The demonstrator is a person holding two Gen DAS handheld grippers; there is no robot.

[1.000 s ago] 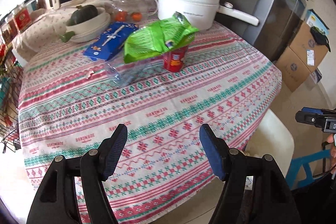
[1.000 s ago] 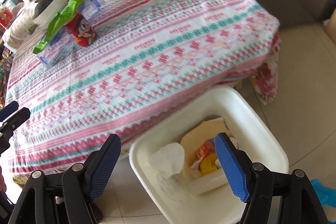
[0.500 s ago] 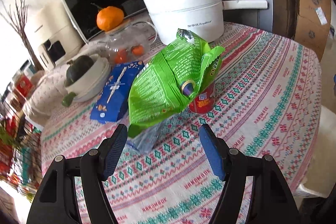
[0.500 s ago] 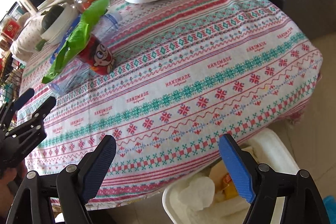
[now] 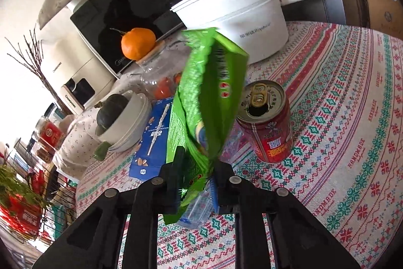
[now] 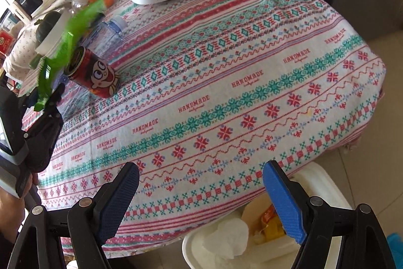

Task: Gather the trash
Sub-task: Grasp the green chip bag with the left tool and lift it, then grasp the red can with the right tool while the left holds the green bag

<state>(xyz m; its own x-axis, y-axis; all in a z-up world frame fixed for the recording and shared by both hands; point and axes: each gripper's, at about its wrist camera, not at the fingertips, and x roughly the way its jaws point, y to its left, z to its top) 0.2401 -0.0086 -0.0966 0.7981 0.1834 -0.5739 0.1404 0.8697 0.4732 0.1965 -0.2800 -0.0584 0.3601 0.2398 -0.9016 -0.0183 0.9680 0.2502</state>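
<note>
Left tool (image 5: 195, 177) just closed, clamped on green bag (image 5: 205, 102); right tool (image 6: 200, 189) apart, empty. Lift bag clear of can (image 5: 267, 121), carry to bin (image 6: 325, 183).

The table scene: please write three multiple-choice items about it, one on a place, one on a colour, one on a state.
1. Where does the orange fruit sit?
A. on the glass jar's lid
B. in the white bin
C. on the red can

2. What colour is the snack bag in the left claw?
A. blue
B. green
C. yellow

3. What is the state of the red can?
A. lying flat
B. crushed
C. upright, already opened

Key: 1 A, the fruit rests on the glass jar. 2 B, the pinched bag is bright green. 3 C, the can stands with its top hole open.
</note>
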